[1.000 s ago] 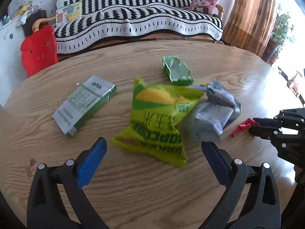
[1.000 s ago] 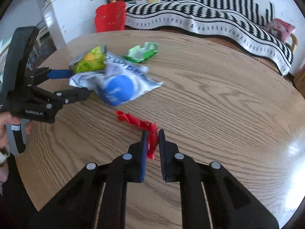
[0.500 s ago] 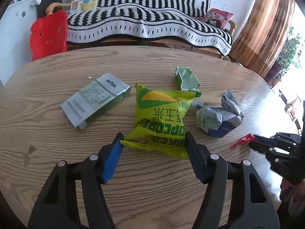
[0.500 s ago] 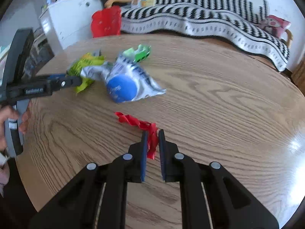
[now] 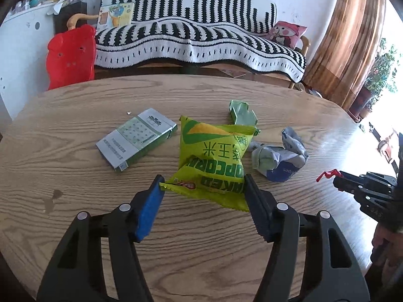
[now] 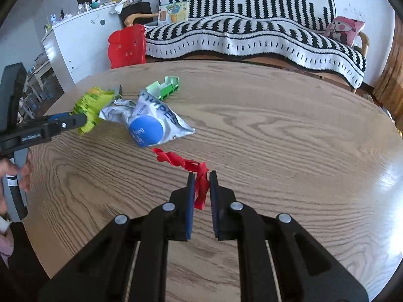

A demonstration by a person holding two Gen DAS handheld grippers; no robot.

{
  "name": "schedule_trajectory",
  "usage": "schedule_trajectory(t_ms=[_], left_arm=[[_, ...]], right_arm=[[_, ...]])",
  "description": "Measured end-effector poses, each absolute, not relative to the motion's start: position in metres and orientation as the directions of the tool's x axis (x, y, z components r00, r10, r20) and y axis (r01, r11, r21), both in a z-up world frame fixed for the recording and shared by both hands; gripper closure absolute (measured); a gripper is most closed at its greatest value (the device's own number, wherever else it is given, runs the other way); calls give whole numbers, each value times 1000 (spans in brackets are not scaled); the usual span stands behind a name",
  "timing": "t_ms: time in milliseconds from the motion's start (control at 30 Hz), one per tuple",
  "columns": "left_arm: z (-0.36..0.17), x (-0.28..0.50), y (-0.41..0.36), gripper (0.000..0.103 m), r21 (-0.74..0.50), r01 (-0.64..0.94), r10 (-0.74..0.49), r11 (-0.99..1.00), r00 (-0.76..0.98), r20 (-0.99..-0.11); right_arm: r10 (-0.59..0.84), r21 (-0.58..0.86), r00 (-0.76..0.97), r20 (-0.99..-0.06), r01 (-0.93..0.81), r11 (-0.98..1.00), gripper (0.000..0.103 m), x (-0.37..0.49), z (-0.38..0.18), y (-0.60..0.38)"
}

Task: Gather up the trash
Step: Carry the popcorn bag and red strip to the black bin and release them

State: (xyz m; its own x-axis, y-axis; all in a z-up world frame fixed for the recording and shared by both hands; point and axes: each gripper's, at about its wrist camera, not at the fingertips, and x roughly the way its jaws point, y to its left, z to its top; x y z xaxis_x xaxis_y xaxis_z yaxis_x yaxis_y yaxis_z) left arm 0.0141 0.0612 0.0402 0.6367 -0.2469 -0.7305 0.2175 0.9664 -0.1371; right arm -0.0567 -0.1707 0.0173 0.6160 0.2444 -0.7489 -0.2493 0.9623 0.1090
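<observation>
A yellow-green popcorn bag (image 5: 211, 161) lies on the round wooden table (image 5: 75, 151). My left gripper (image 5: 202, 188) straddles its near end, jaws closed in to its edges and touching it. It also shows in the right wrist view (image 6: 90, 105). My right gripper (image 6: 200, 176) is shut on a red wrapper strip (image 6: 186, 163), whose far end trails onto the table. The right gripper shows at the right of the left wrist view (image 5: 337, 178). A crumpled white-and-blue wipes pack (image 5: 279, 158) lies right of the bag.
A grey-green flat carton (image 5: 136, 138) lies left of the bag. A torn green box (image 5: 241, 113) lies behind it. A red plastic chair (image 5: 70, 55) and a striped sofa (image 5: 201, 40) stand beyond the table's far edge.
My left gripper has moved forward onto the popcorn bag and its jaws have closed in from wide open to the bag's edges. The right gripper still holds the red strip.
</observation>
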Motion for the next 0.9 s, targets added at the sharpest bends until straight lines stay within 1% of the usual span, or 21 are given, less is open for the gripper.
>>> schedule_trajectory(t_ms=[133,667,800,900], left_arm=[[40,11,65,41,-132,213,-240,968,635,-734],[39,13,65,41,-135,224,-248,965,623,-742],[42,13,65,41,-140,226,-255,964,634,-730],[50,8,61,41,-156,238,-277,959,648,-710]], right_arm=[[256,127,606,-753,-248,961,91,-54,16,-172],[254,124,586,-769,-253,960,91,-48,12,-170],[266,138,578,-772,-256,957,91,-47,13,-170],[293,180,586,-756,-243,953,91,-49,24,-173]])
